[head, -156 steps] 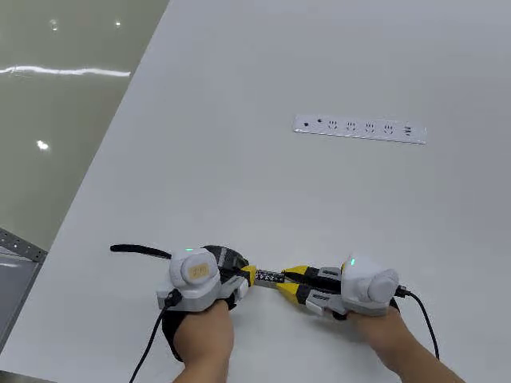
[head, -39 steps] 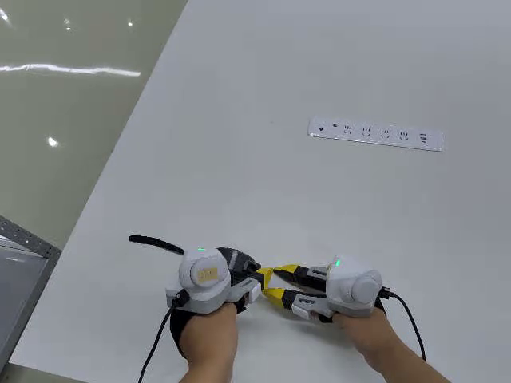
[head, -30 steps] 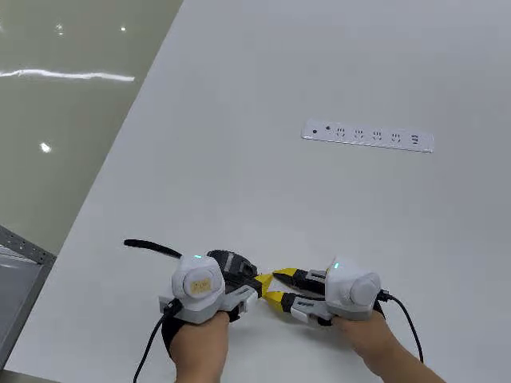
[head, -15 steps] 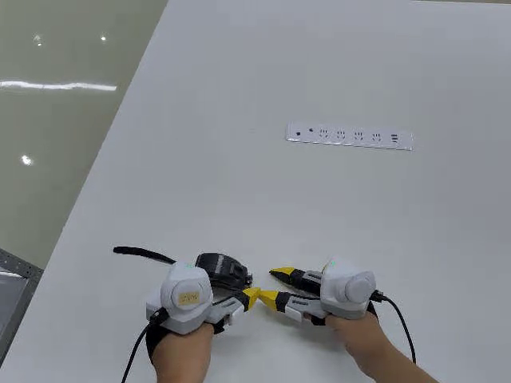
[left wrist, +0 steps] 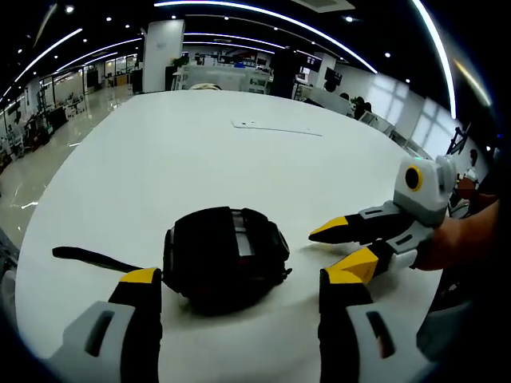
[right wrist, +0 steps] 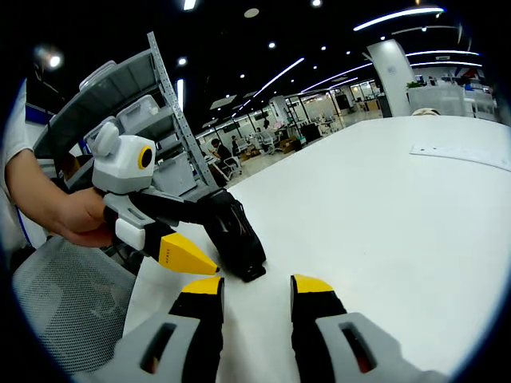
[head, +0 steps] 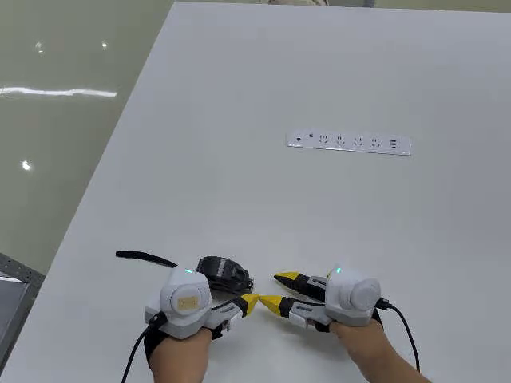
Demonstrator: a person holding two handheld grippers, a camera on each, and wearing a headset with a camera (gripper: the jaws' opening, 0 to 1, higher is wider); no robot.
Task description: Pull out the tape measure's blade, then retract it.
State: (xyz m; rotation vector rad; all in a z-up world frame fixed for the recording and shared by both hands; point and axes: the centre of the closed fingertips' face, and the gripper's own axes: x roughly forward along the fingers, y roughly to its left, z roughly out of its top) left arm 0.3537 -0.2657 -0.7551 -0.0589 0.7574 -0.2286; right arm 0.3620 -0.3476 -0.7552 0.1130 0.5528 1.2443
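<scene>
Left gripper (left wrist: 235,281) jaws apart, empty; right gripper (right wrist: 257,286) likewise. Tape measure (left wrist: 225,255) free near tabletop (head: 239,159) near edge, blade housed; task seemingly done.

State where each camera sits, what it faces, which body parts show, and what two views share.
Head view: on the headset, looking down at the white workbench; left hand, right hand.
Left gripper view: on the left gripper, facing the black tape measure; right hand.
Right gripper view: on the right gripper, facing the left gripper; left hand.
Shared: tape measure, white power strip.
</scene>
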